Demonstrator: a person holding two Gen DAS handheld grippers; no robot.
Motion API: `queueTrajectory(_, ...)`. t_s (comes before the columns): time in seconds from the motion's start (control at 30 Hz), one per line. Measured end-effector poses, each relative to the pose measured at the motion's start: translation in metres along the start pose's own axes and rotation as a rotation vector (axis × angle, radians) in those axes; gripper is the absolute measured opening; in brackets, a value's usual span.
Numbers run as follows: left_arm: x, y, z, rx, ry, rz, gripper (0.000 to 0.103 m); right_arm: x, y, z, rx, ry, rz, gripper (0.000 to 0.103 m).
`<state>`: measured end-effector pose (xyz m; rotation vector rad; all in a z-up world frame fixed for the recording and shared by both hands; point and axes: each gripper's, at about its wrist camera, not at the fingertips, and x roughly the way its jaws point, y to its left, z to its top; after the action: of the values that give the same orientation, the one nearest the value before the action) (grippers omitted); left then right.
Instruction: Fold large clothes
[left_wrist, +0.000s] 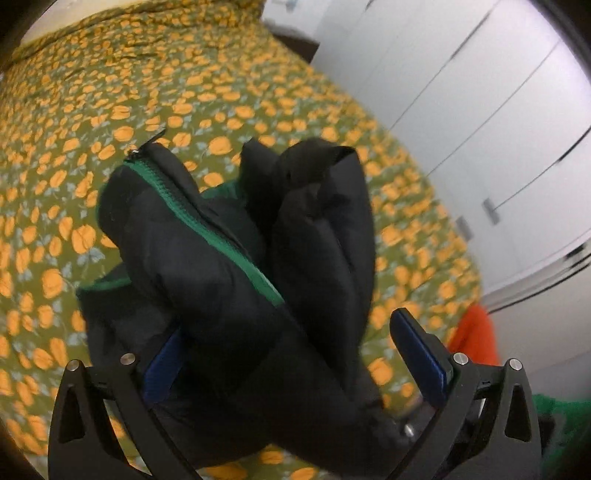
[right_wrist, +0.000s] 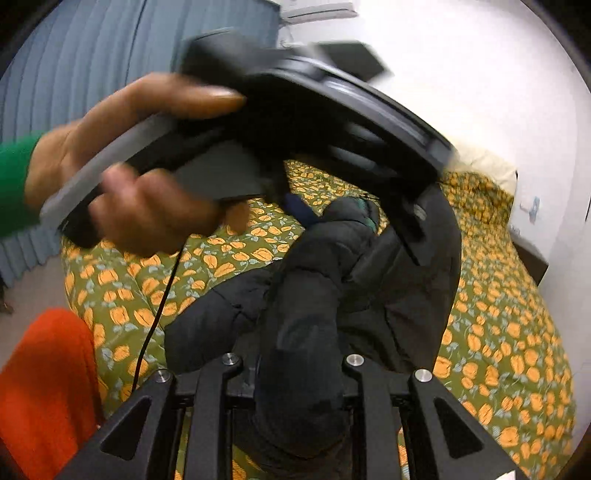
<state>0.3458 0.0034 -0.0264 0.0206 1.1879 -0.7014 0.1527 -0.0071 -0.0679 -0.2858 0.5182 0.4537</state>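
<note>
A black puffer jacket (left_wrist: 236, 266) with a green zipper (left_wrist: 207, 218) and green lining hangs bunched above the flowered bedspread (left_wrist: 110, 110). In the left wrist view my left gripper (left_wrist: 291, 354) is wide open, with jacket fabric lying between its blue pads (left_wrist: 421, 350) but not squeezed. In the right wrist view my right gripper (right_wrist: 295, 362) is shut on a thick fold of the jacket (right_wrist: 303, 332), its fingertips buried in fabric. The left gripper's body (right_wrist: 332, 110), held by a hand (right_wrist: 129, 177), crosses just above the jacket there.
White wardrobe doors (left_wrist: 480, 110) stand to the right of the bed. An orange cloth (right_wrist: 44, 387) lies at the bed's near corner. A black cable (right_wrist: 159, 306) hangs from the left gripper over the bedspread. Blue curtains (right_wrist: 92, 55) are behind.
</note>
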Motion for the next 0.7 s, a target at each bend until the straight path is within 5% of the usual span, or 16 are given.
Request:
queueTrajectory(0.03, 0.007, -0.005, 0.003, 0.020, 0.025, 0.064, 0.099, 0.000, 0.003, 0.000, -0.017, -0.002, -0.007, 0.022)
queueTrajectory(0.1, 0.023, -0.008, 0.003, 0.038, 0.080, 0.122, 0.056, -0.001, 0.005, -0.001, -0.042, -0.009, -0.020, 0.022)
queueTrajectory(0.2, 0.030, 0.004, 0.004, 0.013, 0.093, 0.082, 0.037, -0.002, 0.003, -0.001, -0.021, -0.005, -0.031, 0.026)
queueTrajectory(0.27, 0.022, 0.012, -0.001, 0.003, 0.073, 0.063, 0.036, -0.008, -0.008, -0.001, 0.043, -0.004, 0.025, 0.034)
queueTrajectory(0.33, 0.012, 0.033, -0.011, -0.025, 0.049, 0.047, 0.035, -0.020, -0.016, 0.001, 0.095, -0.012, 0.122, 0.055)
queueTrajectory(0.47, 0.006, 0.075, -0.032, -0.080, 0.029, 0.023, 0.036, -0.051, -0.039, 0.003, 0.227, -0.061, 0.271, 0.055)
queueTrajectory(0.7, -0.001, 0.129, -0.064, -0.168, -0.005, 0.040, 0.040, -0.006, -0.058, 0.000, 0.327, 0.059, 0.216, 0.050)
